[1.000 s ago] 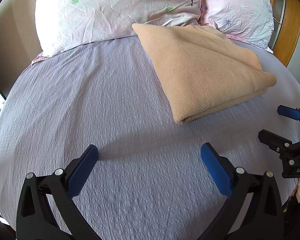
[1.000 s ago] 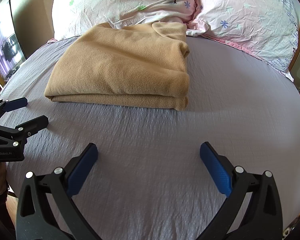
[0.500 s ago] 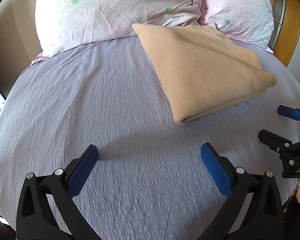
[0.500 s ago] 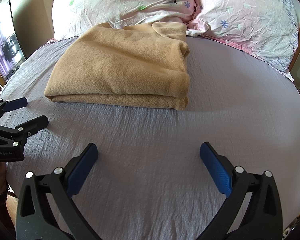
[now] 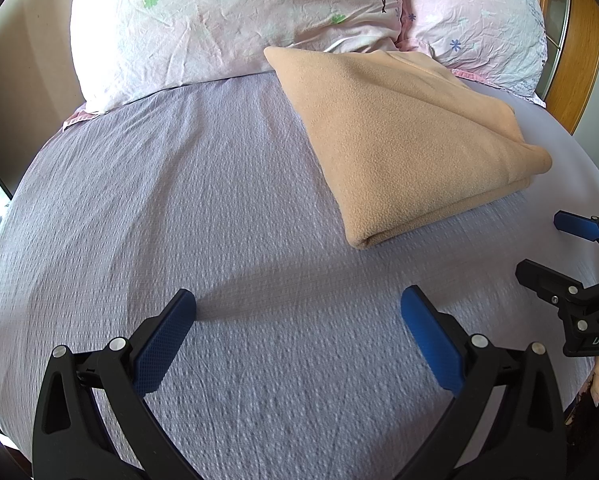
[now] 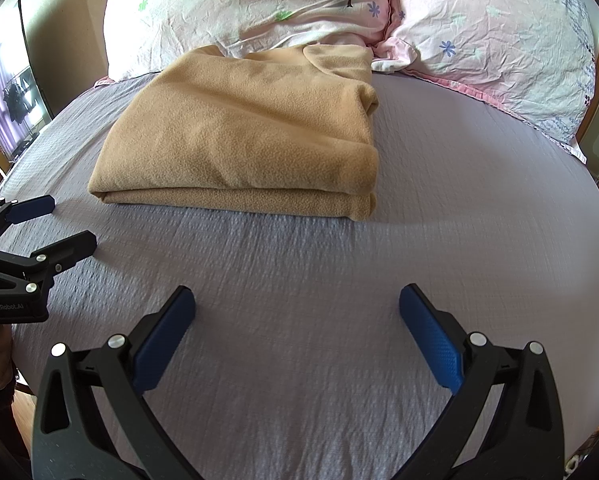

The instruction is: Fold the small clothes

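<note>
A tan fleece garment (image 5: pixel 403 140) lies folded in a neat rectangle on the grey-lilac bed sheet (image 5: pixel 219 200), its far end against the pillows. It also shows in the right wrist view (image 6: pixel 243 140). My left gripper (image 5: pixel 297 312) is open and empty, low over the sheet in front of and left of the garment. My right gripper (image 6: pixel 297 308) is open and empty, in front of the garment. Each gripper shows at the edge of the other's view: the right one (image 5: pixel 551 248) and the left one (image 6: pixel 59 228), both with jaws apart.
Two pale pink flowered pillows (image 6: pixel 259 4) (image 6: pixel 499 40) lie at the head of the bed. A wooden headboard or door frame (image 5: pixel 579 52) stands at the right. A window with purple curtains (image 6: pixel 3 100) is at the far left.
</note>
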`<action>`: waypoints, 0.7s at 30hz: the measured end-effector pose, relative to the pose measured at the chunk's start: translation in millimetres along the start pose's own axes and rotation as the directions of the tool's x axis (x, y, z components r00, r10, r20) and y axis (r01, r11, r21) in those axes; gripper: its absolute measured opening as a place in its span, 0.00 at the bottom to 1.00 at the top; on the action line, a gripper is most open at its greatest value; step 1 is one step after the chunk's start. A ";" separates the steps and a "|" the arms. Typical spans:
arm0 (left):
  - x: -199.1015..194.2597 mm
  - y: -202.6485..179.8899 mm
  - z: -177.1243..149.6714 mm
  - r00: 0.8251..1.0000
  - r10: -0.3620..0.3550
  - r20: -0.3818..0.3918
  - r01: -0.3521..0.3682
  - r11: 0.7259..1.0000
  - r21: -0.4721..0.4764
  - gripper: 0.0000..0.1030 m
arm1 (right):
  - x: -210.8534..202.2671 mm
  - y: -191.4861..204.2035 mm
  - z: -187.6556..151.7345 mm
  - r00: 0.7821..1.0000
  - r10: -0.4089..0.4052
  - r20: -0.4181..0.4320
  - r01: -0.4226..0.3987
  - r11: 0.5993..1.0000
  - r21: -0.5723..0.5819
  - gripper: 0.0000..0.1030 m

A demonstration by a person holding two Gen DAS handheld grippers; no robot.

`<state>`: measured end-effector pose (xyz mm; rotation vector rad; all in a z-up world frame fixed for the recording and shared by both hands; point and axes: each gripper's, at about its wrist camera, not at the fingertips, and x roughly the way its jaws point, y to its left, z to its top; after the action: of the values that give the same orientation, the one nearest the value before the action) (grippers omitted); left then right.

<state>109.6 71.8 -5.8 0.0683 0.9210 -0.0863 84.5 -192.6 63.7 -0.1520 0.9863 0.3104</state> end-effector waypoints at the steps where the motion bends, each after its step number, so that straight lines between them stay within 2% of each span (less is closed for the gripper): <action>1: 0.2 0.2 0.2 1.000 0.000 0.000 0.000 1.000 0.000 0.99 | 0.0 0.0 0.0 1.000 0.000 0.000 0.000 1.000 0.000 0.98; 13: 0.6 0.2 -0.5 1.000 0.000 -0.001 0.000 1.000 0.001 0.99 | -0.2 -0.1 0.1 1.000 0.000 0.000 0.000 1.000 0.000 0.98; 21: 2.4 1.5 3.6 0.999 0.000 -0.036 -0.001 1.000 -0.003 0.99 | -0.4 -0.2 0.1 1.000 0.000 0.000 0.000 1.000 0.000 0.98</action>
<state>114.1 72.9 -5.5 0.0670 0.9571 -0.0831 84.5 -192.8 64.1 -0.1519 0.9861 0.3104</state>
